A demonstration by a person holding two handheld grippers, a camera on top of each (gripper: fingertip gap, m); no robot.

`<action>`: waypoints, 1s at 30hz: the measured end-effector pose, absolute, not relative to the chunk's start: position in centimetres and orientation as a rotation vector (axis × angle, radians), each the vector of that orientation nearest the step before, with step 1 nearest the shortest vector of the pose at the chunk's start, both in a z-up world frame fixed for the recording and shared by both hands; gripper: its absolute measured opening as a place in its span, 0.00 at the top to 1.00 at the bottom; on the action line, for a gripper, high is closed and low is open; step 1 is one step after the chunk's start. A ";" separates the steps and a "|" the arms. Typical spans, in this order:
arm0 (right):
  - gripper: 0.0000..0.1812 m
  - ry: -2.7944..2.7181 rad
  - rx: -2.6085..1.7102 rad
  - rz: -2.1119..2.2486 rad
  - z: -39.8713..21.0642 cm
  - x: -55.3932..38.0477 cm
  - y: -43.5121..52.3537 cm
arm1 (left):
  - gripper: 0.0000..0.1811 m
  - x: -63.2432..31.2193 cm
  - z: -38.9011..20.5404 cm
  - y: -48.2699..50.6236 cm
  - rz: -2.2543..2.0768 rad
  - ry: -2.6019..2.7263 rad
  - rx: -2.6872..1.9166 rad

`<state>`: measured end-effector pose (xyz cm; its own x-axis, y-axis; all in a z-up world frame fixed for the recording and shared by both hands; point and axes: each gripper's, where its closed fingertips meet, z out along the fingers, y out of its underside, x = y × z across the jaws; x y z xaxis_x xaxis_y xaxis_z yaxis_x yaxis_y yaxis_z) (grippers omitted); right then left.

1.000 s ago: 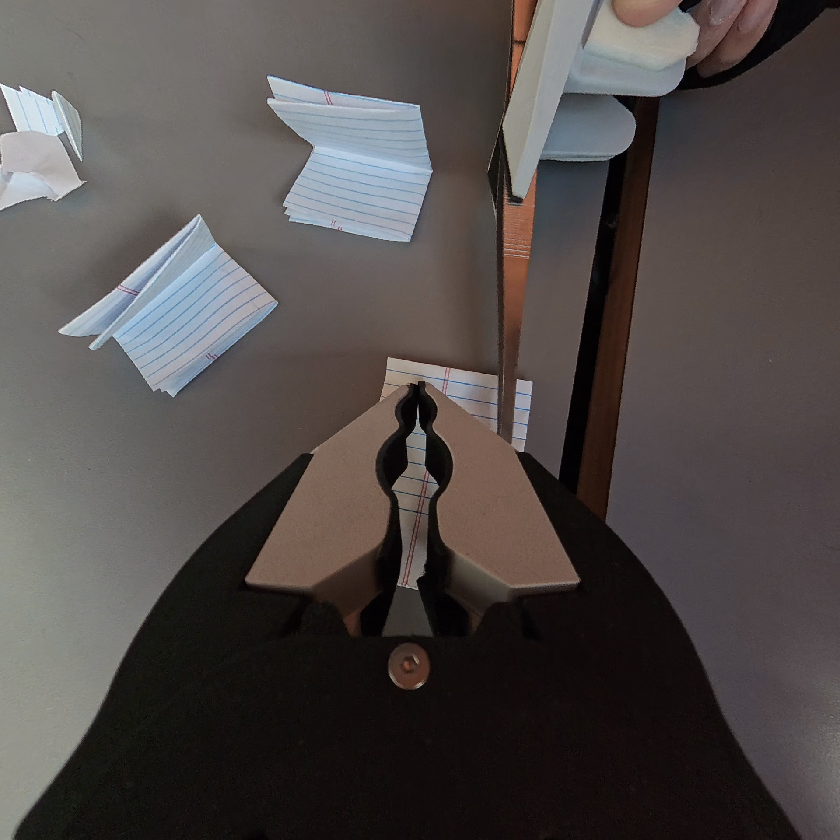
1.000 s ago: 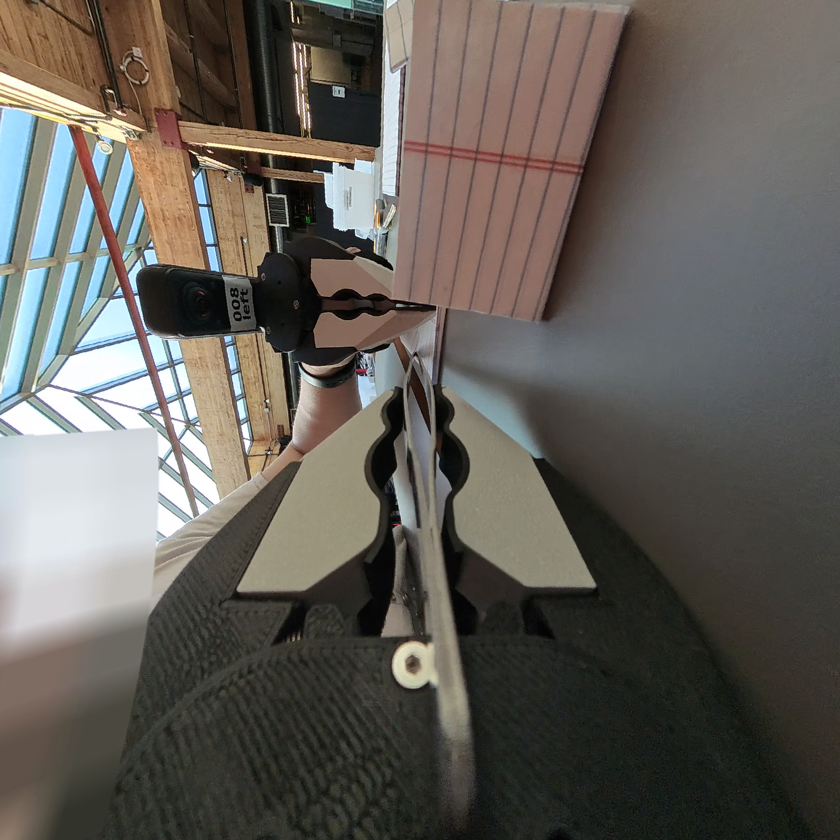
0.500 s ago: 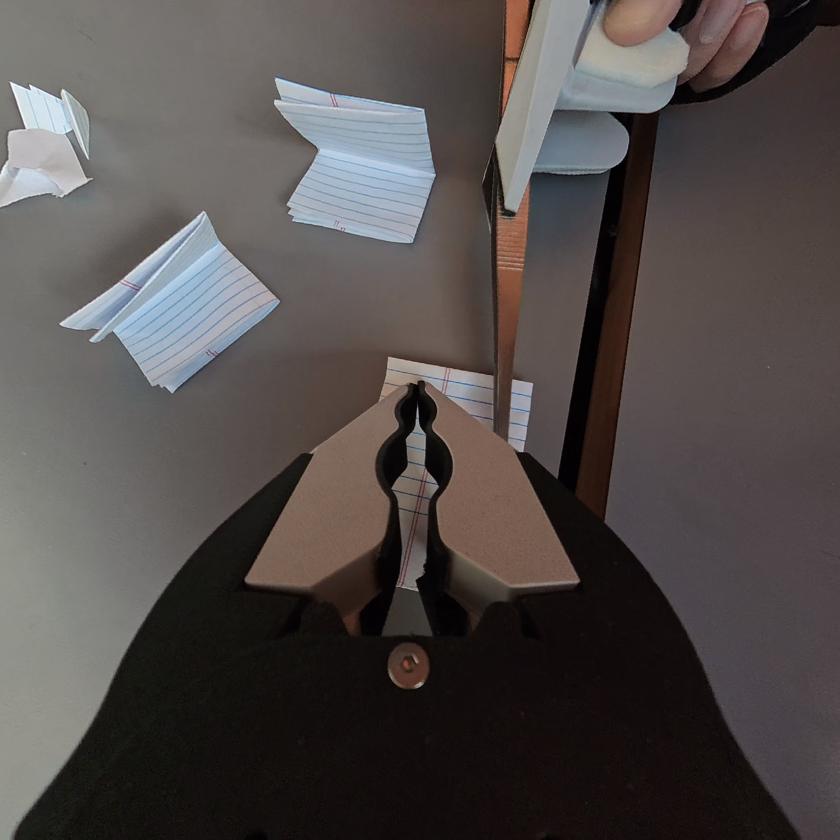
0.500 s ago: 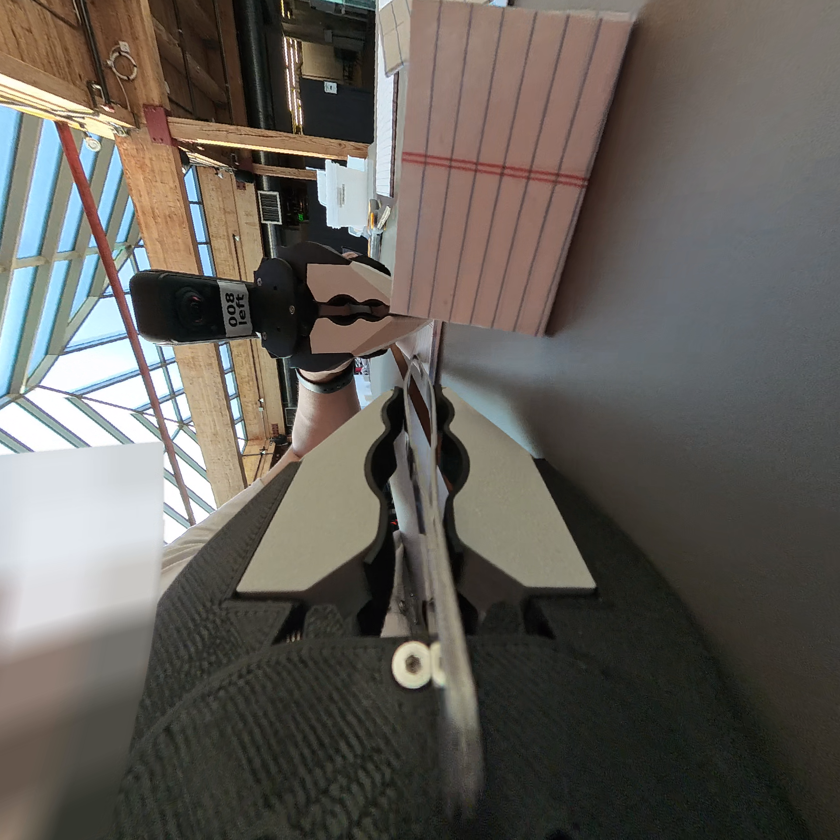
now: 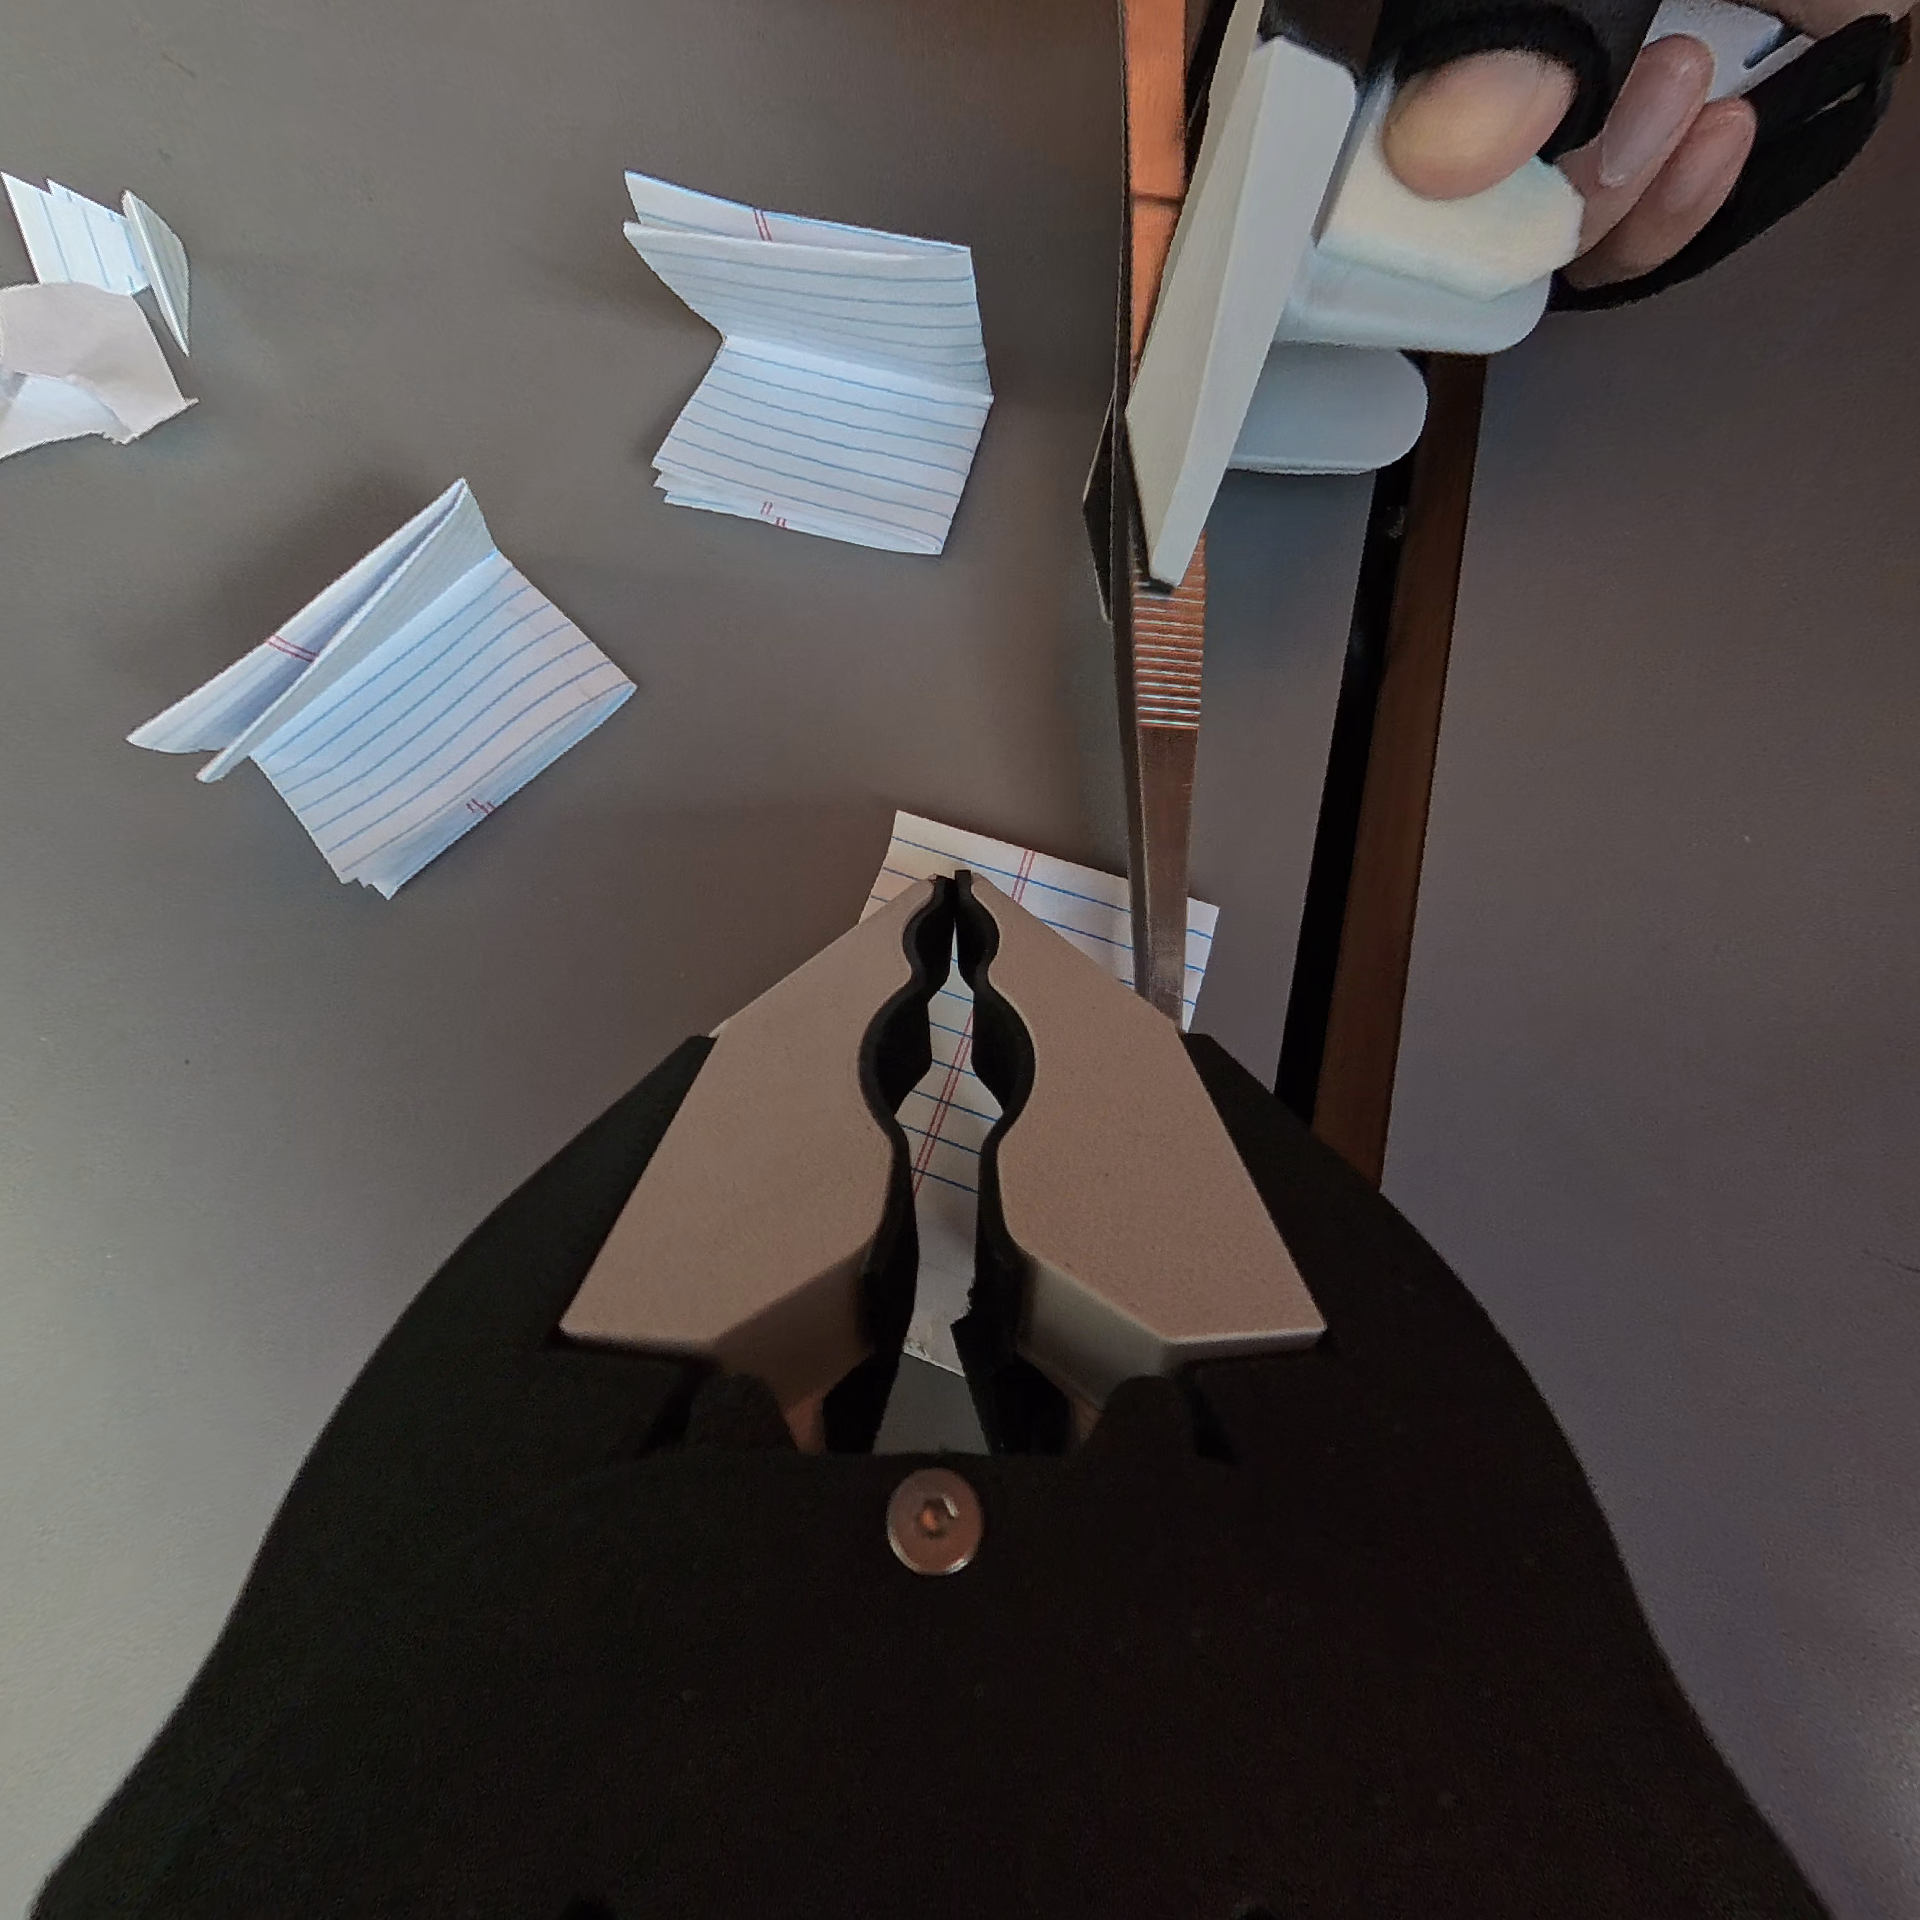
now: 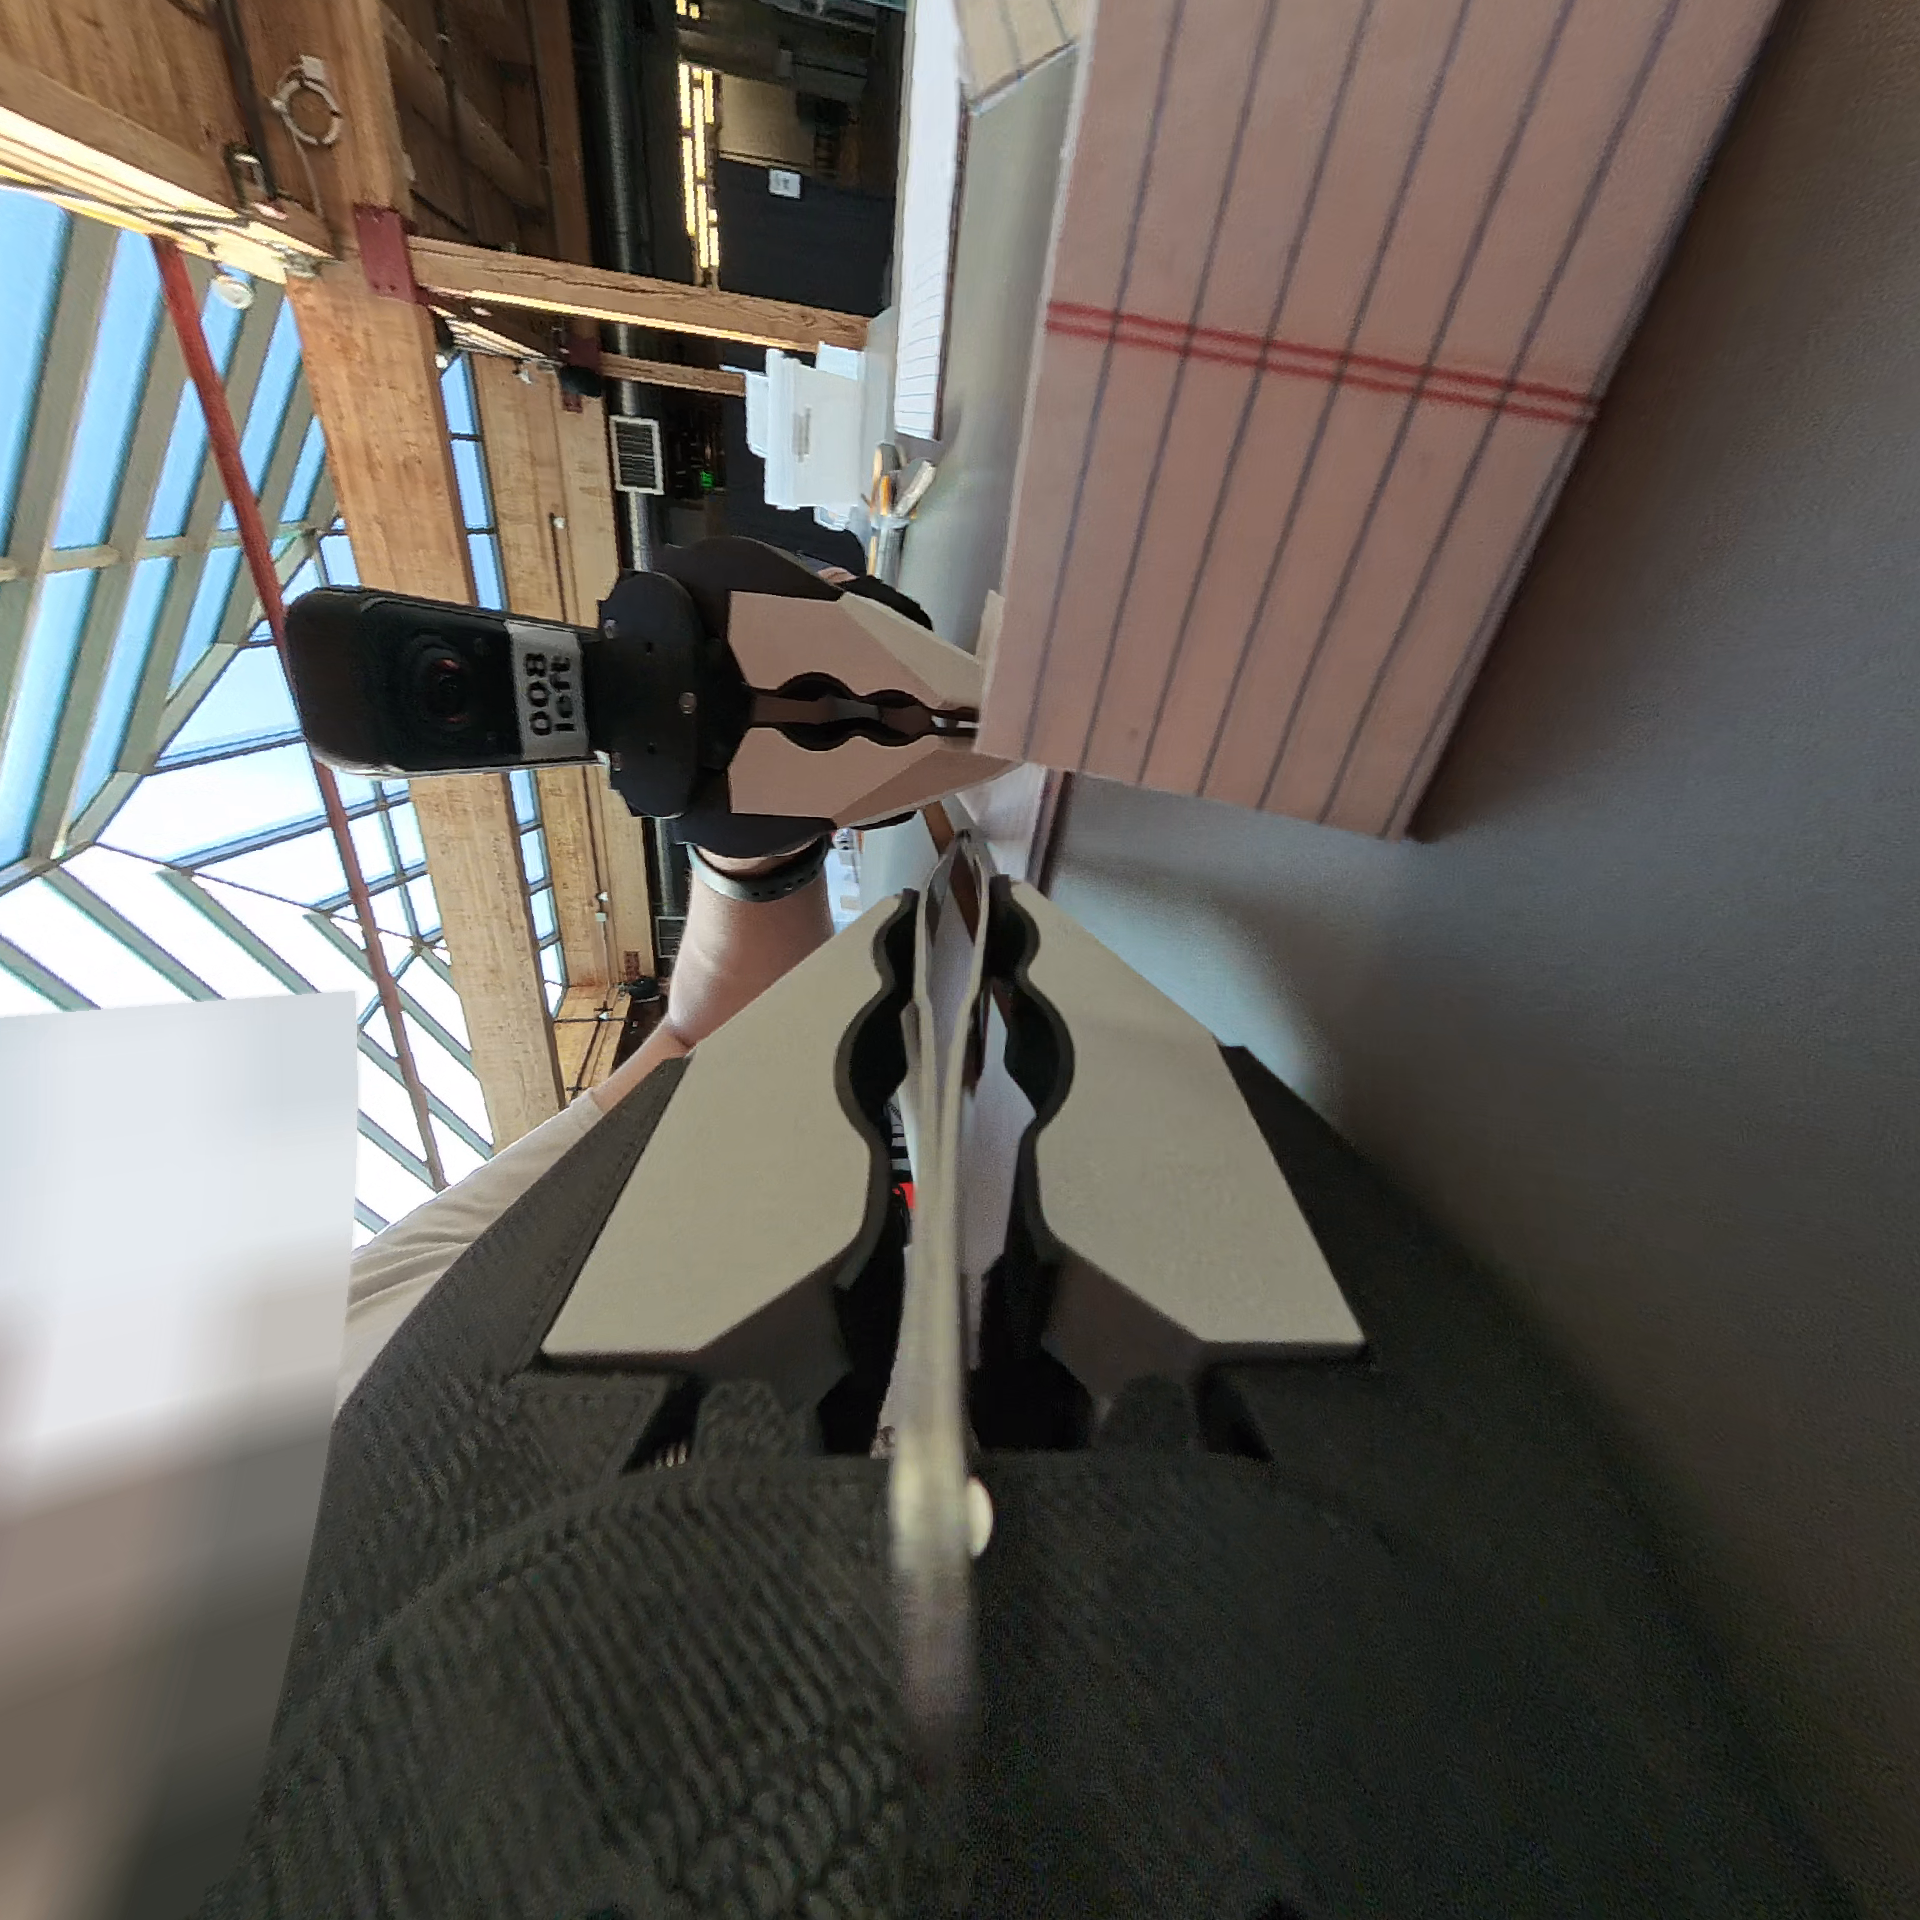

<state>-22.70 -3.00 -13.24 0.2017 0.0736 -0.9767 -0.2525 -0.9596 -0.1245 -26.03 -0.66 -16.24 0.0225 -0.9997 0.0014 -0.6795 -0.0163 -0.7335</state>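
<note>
I am holding the left tongs (image 5: 954,883) closed to a narrow slit, with the tips pinching the near edge of a lined sheet (image 5: 1060,914). The right wrist view is showing this sheet standing off the grey worktop (image 5: 312,1039). The right tongs (image 6: 961,883) are clamping a pair of long metal tweezers (image 5: 1164,810) along their length. A gloved hand (image 5: 1558,135) is gripping the handle above and to the right of the sheet. The tweezer tip is meeting the sheet's right-hand part, just beside the left tongs; I cannot tell whether it is actually touching the paper. Two folded lined papers (image 5: 831,384) (image 5: 395,686) are lying on the worktop beyond and left of the sheet, well apart from it. Torn scraps (image 5: 83,312) are lying farther left again. Hazards, in my judgement:

- The sheet is being held by a thin edge only, so sideways pressure from the tweezers could be tearing it or pulling it out of the pinch.
- The tweezers are smooth and are sitting between flat pads, so a twist at the tip could be rotating them in the grip.
</note>
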 end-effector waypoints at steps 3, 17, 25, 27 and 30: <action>0.94 0.156 -2.237 1.803 -13.5 -22.5 -3.1 | 1.00 -26.0 -16.2 -0.7 -0.754 1.709 -1.753; 0.94 0.164 -2.159 1.797 -13.1 -22.7 -2.3 | 1.00 -26.0 -16.2 -0.7 -0.802 1.701 -1.787; 0.94 0.108 -2.180 1.682 -13.6 -22.7 -2.1 | 1.00 -26.0 -16.2 -0.6 -0.856 1.694 -1.818; 0.94 0.054 -2.203 1.647 -13.8 -22.8 -2.4 | 1.00 -26.0 -16.2 -0.6 -0.854 1.693 -1.817; 0.93 0.041 -2.198 1.643 -13.8 -22.7 -2.5 | 1.00 -26.0 -16.2 -0.7 -0.855 1.690 -1.818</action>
<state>-22.74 -2.54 -13.84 0.3104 0.2086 -0.9274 -0.2541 -0.9219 -0.2924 -26.03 -0.65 -16.21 0.0268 -0.9942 0.1041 -0.6725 -0.0950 -0.7340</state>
